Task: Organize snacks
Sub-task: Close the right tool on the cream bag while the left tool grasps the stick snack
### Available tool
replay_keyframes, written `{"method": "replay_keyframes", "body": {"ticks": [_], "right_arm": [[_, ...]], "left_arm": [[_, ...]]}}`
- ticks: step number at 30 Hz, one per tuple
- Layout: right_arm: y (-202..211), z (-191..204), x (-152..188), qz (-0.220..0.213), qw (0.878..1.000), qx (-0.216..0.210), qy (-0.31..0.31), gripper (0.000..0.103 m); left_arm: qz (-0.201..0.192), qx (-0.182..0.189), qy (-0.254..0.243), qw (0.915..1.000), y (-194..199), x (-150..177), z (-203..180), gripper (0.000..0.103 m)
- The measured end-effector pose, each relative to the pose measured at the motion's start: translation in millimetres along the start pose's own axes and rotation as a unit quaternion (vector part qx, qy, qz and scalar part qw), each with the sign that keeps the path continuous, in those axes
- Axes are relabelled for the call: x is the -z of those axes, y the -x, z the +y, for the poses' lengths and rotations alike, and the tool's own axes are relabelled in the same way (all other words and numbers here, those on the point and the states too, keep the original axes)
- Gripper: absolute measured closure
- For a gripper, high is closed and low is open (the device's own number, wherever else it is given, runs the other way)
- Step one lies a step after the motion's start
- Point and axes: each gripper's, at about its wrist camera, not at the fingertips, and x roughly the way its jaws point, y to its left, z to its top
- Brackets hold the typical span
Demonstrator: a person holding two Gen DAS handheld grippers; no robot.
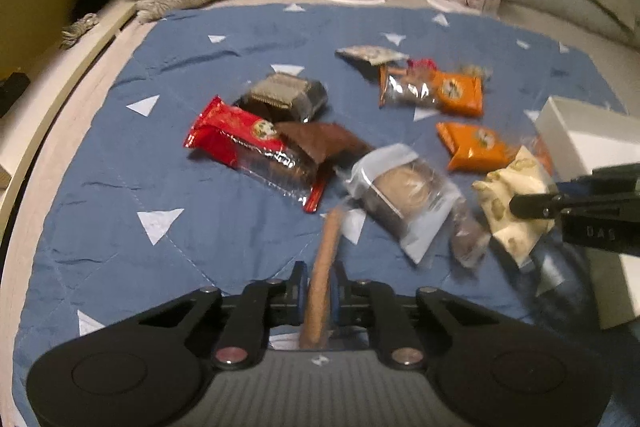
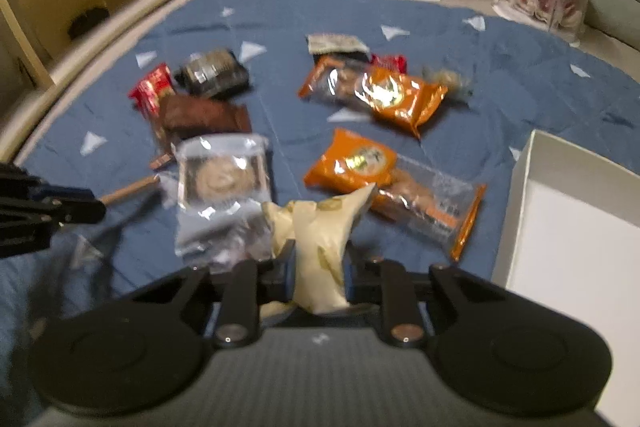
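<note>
Left to right, snacks scattered on the blue quilt (image 1: 120,155).

Red wrapper (image 1: 240,143): long foil pack, clear end, partly under a brown packet (image 1: 320,141). Light, crinkly, slippery. Best taken across the narrow middle, not by the seal flap.

Dark tray snack (image 1: 286,95) just behind it: looks like a rigid insert, so should hold shape under a squeeze.

Left tongs (image 1: 320,291): closed right down on a thin brown stick snack (image 1: 326,259), gripped near its near end, far tip pointing at the pile. Stiff and thin, probably brittle; long overhang, so it may pivot.

Clear pouch with round pastry (image 1: 400,195): centre, soft, crushable. Take it by the pouch edge.

Two orange packs (image 2: 394,95) (image 2: 352,163): behind and right of centre, puffy film, light.

Right tongs (image 2: 320,267): clamped on a cream packet (image 2: 320,235), pads squeezing its lower half, top flopping free. Soft, pillowy, deforms under grip; contents unclear through the blur.

White box (image 2: 516,211): far right, open, looks empty as far as visible. Likely the destination. The cream packet is just beside its near wall.
</note>
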Motion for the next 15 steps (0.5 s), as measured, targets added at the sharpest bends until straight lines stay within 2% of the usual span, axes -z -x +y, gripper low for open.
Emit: {"method": "replay_keyframes", "body": {"ticks": [3,6,9,15], "right_arm": [[12.3,3.2,-1.2,-0.012,1.0,-0.005,0.002,0.078],[22.8,7.6,-0.1,-0.019,1.0,-0.005,0.005,0.078],[33.5,10.8,2.4,-0.028,1.0,-0.005,0.007,0.078],[56.5,13.3,6.4,-0.053,0.999,-0.004,-0.002,0.078]], "left_arm": [[-0.001,-0.003,0.007,1.0,6.9,1.7,0.9,0.091],[0.002,0.005,0.035,0.9994,12.0,3.9,7.0,0.091],[-0.013,-0.005,0.033,0.9994,24.6,4.5,4.6,0.091],[-0.048,0.002,0.036,0.9982,51.9,2.1,-10.0,0.091]]}}
